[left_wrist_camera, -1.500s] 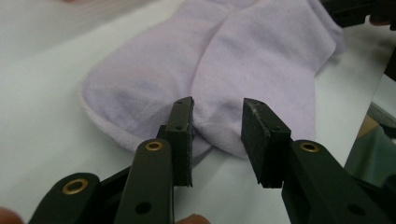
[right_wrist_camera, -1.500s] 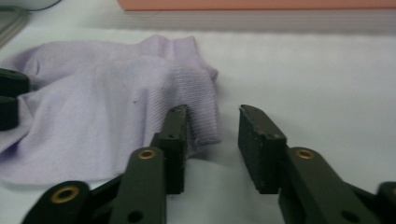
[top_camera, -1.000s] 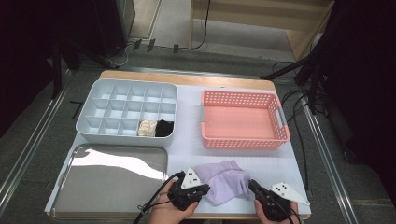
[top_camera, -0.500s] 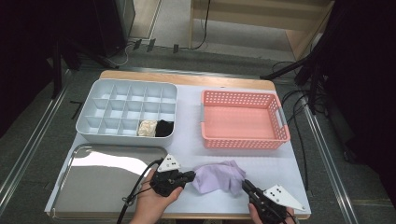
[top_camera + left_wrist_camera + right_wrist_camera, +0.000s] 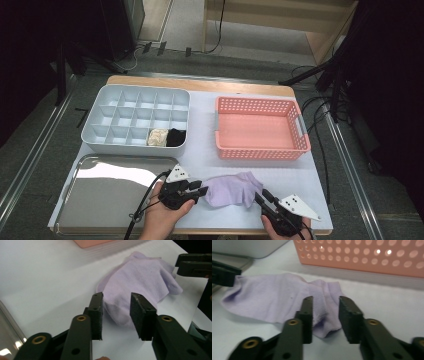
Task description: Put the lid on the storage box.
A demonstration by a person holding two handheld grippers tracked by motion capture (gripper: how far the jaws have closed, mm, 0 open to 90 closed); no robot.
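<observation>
Releasing lilac sock (image 5: 231,189) onto surface (image 5: 202,145): left tool (image 5: 202,190) at nine o'clock, right tool (image 5: 258,197) at four, both jaws just opening, apart; sock lying free, ready for regrasp.

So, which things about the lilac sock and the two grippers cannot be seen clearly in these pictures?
- Lilac sock, high view: whether it is one sock or a folded pair; folds hide it.
- Left gripper, left gripper view: the sock end behind its jaws is hidden.
- Right gripper, right gripper view: the sock fold behind its jaws is hidden, and the frame's bottom edge cuts off its body.

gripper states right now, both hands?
Left gripper: open, jaws just opened, one end of the lilac fabric sock between them.
Right gripper: open, just opened, sock's other end between.
</observation>
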